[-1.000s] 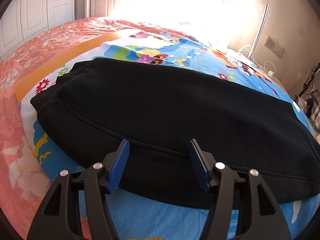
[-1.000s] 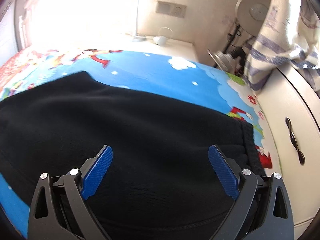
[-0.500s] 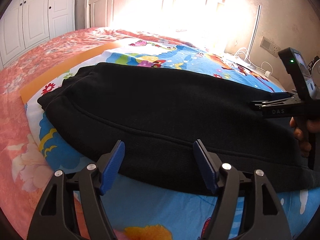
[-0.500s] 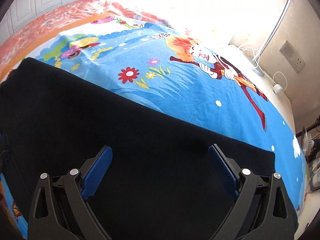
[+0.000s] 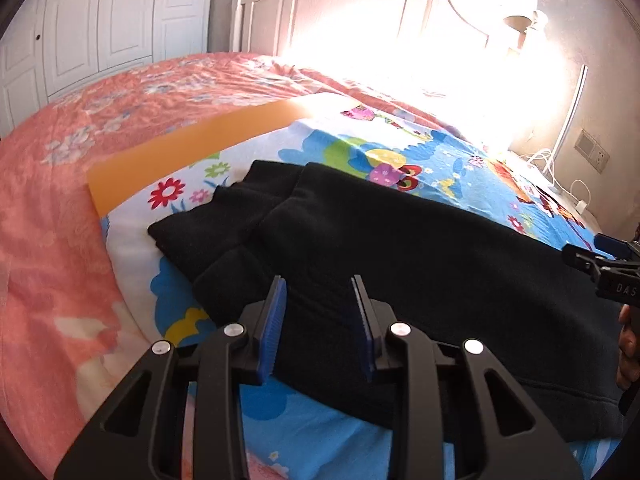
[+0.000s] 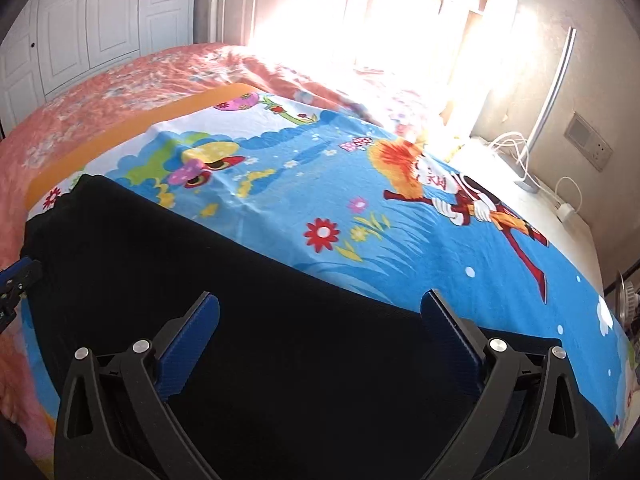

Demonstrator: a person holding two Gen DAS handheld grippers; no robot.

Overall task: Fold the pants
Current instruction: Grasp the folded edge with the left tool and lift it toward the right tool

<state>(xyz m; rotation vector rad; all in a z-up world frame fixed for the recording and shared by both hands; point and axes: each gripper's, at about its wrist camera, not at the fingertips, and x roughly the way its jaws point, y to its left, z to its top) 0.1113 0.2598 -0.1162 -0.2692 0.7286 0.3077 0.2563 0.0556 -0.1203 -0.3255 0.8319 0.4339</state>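
Black pants (image 5: 420, 264) lie lengthwise across a colourful cartoon sheet (image 5: 420, 160) on the bed, one leg on the other, cuffs at the left. My left gripper (image 5: 318, 292) is open with a narrow gap, just above the pants' near edge close to the cuff end. My right gripper (image 6: 320, 312) is wide open and empty above the pants (image 6: 240, 320), near their far edge. The right gripper also shows at the right edge of the left wrist view (image 5: 608, 268), held by a hand.
A pink floral bedspread (image 5: 60, 240) lies under the sheet, with an orange strip (image 5: 192, 148) along its edge. A white headboard (image 5: 360, 4) and white wardrobe (image 5: 100, 20) stand behind. A wall socket and cables (image 6: 560, 196) are at the right.
My left gripper has moved left toward the cuff end and its jaws have narrowed. My right gripper has swung round from the waistband end toward the bed's head, still wide open.
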